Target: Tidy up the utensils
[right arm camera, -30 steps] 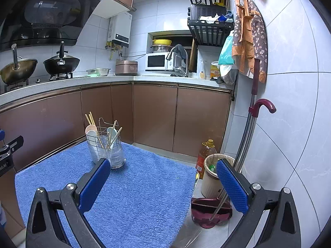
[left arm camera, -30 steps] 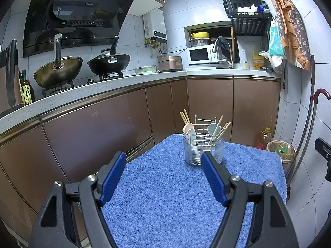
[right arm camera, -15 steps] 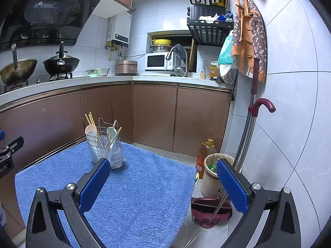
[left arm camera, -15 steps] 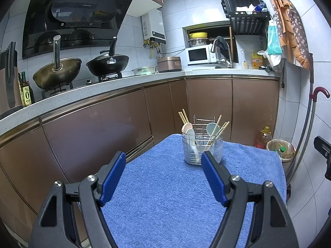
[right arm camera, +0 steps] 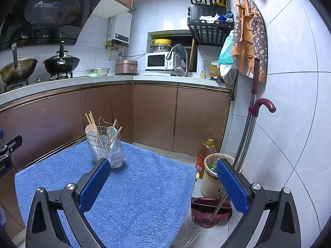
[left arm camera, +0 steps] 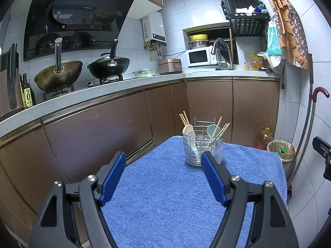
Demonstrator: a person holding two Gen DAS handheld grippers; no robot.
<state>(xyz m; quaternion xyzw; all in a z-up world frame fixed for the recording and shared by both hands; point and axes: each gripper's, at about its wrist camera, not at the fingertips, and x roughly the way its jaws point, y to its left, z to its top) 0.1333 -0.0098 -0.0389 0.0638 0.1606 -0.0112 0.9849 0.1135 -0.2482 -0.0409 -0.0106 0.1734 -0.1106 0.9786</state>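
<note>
Two grippers are seen, one in each wrist view, and both are spread wide with nothing held between the blue pads. The left gripper fills the lower part of its frame above a blue towel, and its right finger partly overlaps the base of the wire utensil holder, which is placed just right of centre near the far edge of the towel. Whether that finger touches the holder cannot be told. Inside the holder, pale spoons are stood with bowls upward on the left side, a light green spoon is set on the right side, and wooden chopsticks are leaned at angles.

The right gripper occupies the bottom of its frame; its left finger is over the towel, while its right finger is past the towel's right edge, in front of a small bin on the floor. In this view the utensil holder is found left of centre, just above the left finger. A brown oil bottle is stood beside the bin, and brown cabinets are seen across the middle of the frame.
</note>
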